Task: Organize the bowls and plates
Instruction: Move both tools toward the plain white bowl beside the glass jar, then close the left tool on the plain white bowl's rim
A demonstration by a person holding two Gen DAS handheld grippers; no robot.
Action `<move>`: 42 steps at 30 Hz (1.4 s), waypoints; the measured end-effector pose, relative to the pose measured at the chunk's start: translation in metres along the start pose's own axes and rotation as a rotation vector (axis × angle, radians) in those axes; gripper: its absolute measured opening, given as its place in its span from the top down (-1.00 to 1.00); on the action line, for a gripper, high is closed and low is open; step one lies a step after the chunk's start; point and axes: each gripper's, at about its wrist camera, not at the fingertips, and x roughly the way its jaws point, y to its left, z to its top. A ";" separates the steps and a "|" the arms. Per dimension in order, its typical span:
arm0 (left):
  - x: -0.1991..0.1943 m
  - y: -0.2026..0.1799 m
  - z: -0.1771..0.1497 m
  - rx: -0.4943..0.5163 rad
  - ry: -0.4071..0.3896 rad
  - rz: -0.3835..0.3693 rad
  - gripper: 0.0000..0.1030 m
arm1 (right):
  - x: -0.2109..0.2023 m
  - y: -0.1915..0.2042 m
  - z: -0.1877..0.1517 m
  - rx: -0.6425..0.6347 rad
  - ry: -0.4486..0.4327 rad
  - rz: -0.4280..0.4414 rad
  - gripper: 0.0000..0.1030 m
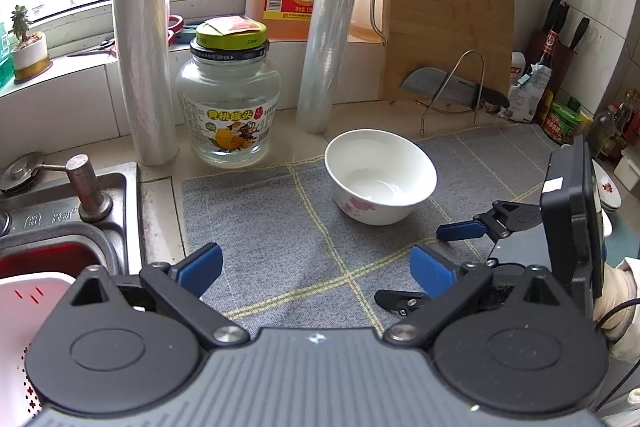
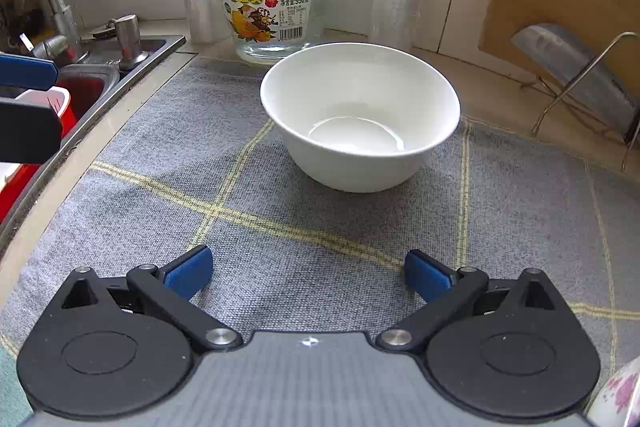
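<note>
The white bowl (image 2: 360, 119) sits upright on the grey mat (image 2: 280, 227) at twelve o'clock. The left gripper (image 1: 316, 269) and right gripper (image 2: 308, 273) both gape apart, holding nothing.

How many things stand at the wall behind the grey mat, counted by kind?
Film rolls: 2, one left of the jar, one right of it
Glass jar: 1
Cutting board: 1
Total: 4
</note>
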 end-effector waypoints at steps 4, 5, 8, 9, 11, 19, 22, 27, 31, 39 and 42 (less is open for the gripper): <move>0.017 -0.003 0.006 0.000 0.031 -0.004 -0.93 | 0.000 -0.004 -0.005 -0.025 -0.031 0.018 -1.00; 0.021 -0.004 0.008 0.002 0.038 -0.009 -0.93 | -0.001 -0.004 -0.007 -0.029 -0.042 0.022 -1.00; 0.029 -0.009 0.013 0.011 0.046 -0.026 -0.93 | -0.002 -0.006 -0.006 -0.027 -0.038 0.032 -1.00; 0.031 -0.010 0.014 0.015 0.048 -0.030 -0.93 | -0.002 -0.007 -0.006 -0.022 -0.034 0.032 -1.00; 0.037 -0.011 0.018 0.022 0.052 -0.041 -0.93 | -0.001 -0.007 -0.006 -0.018 -0.035 0.027 -1.00; 0.052 -0.012 0.030 0.049 0.063 -0.076 -0.93 | -0.005 -0.007 -0.019 -0.038 -0.100 0.026 -1.00; 0.058 -0.013 0.036 0.069 0.069 -0.088 -0.93 | -0.006 -0.007 -0.020 -0.031 -0.109 0.024 -1.00; 0.070 -0.016 0.047 0.113 0.088 -0.117 -0.93 | -0.007 -0.008 -0.026 -0.030 -0.152 0.025 -1.00; 0.079 -0.021 0.056 0.158 0.102 -0.131 -0.93 | -0.007 -0.008 -0.027 -0.034 -0.160 0.025 -1.00; 0.098 -0.024 0.070 0.193 0.128 -0.155 -0.93 | -0.005 -0.010 -0.024 -0.043 -0.169 0.026 -1.00; 0.103 -0.026 0.074 0.218 0.135 -0.150 -0.93 | -0.007 -0.012 -0.019 -0.047 -0.200 -0.004 -1.00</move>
